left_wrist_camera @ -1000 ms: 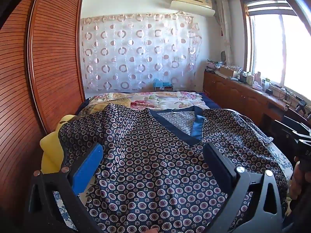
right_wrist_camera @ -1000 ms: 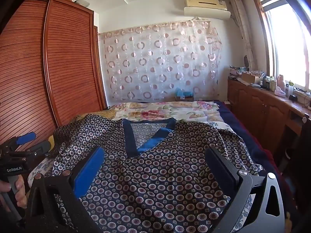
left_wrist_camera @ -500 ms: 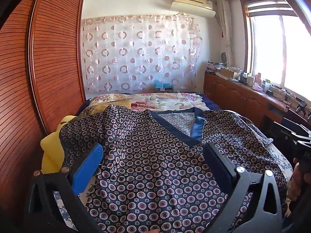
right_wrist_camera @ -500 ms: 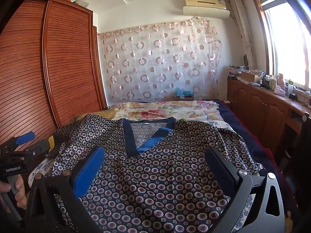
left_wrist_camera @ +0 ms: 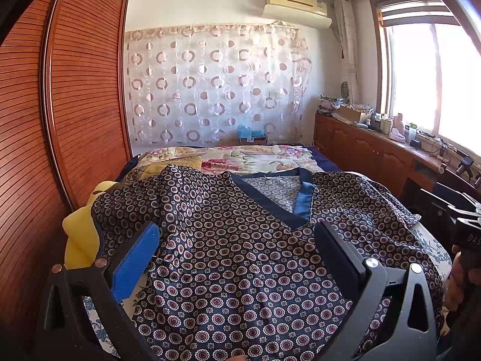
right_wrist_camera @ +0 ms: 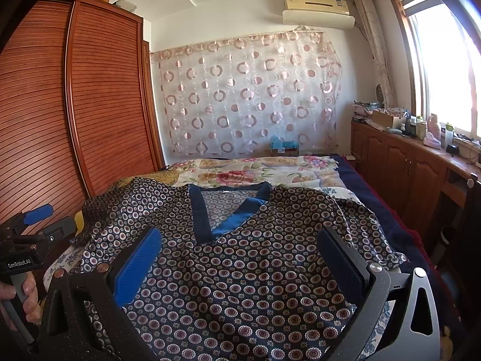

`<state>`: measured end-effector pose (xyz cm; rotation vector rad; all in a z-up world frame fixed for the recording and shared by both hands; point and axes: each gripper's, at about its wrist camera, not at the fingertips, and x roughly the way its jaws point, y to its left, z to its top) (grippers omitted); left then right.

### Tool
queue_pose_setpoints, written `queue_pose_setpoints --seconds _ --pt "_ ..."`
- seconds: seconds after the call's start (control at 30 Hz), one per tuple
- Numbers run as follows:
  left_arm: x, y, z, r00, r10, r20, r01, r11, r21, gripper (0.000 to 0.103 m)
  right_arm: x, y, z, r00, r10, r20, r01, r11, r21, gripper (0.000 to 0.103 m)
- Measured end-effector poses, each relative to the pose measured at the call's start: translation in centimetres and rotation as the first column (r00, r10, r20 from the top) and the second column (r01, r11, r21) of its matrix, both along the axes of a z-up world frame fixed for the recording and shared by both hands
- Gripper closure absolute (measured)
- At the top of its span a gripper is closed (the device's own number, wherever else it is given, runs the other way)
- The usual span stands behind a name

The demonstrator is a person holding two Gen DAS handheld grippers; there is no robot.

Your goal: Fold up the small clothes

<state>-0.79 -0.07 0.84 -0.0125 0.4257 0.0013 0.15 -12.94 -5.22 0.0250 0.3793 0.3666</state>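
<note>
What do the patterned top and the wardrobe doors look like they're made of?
Patterned top: thin, satin-like woven fabric, probably silk or polyester; it has a faint sheen and drapes in soft ripples. Wardrobe doors: reddish wood or wood veneer, semi-gloss, with fine horizontal slats.

Two wrist cameras, side by side, low over the bed (left_wrist_camera: 270,156)

Both face the circle-patterned curtain (right_wrist_camera: 246,96), sharing the patterned shirt (left_wrist_camera: 234,255) close below.

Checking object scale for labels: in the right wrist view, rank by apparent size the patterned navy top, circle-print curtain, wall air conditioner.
1. Patterned navy top, though it lies nearest the camera, which inflates it.
2. Circle-print sheer curtain.
3. Wall air conditioner.
</note>
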Motion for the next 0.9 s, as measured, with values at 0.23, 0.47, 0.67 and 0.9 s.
queue_pose_setpoints --seconds 0.23,0.47,0.67,0.9 --pt "0.00 -0.24 0.13 1.000 0.000 0.006 0.000 1.000 0.006 0.000 -0.02 -0.02 0.03 1.000 0.001 0.000 -0.001 1.000 0.001 0.000" --pt "-0.04 -0.24 0.21 1.000 0.000 0.008 0.000 1.000 0.008 0.000 -0.07 -0.13 0.08 1.000 0.000 0.000 0.000 1.000 0.003 0.000" --pt "-0.08 -0.16 0.24 1.000 0.000 0.008 0.000 1.000 0.008 0.000 -0.11 -0.17 0.11 1.000 0.000 0.000 0.000 1.000 0.003 0.000" --pt "-0.10 -0.15 0.18 1.000 0.000 0.008 0.000 1.000 0.008 0.000 -0.14 -0.15 0.13 1.000 0.001 0.000 -0.001 1.000 0.004 0.000"
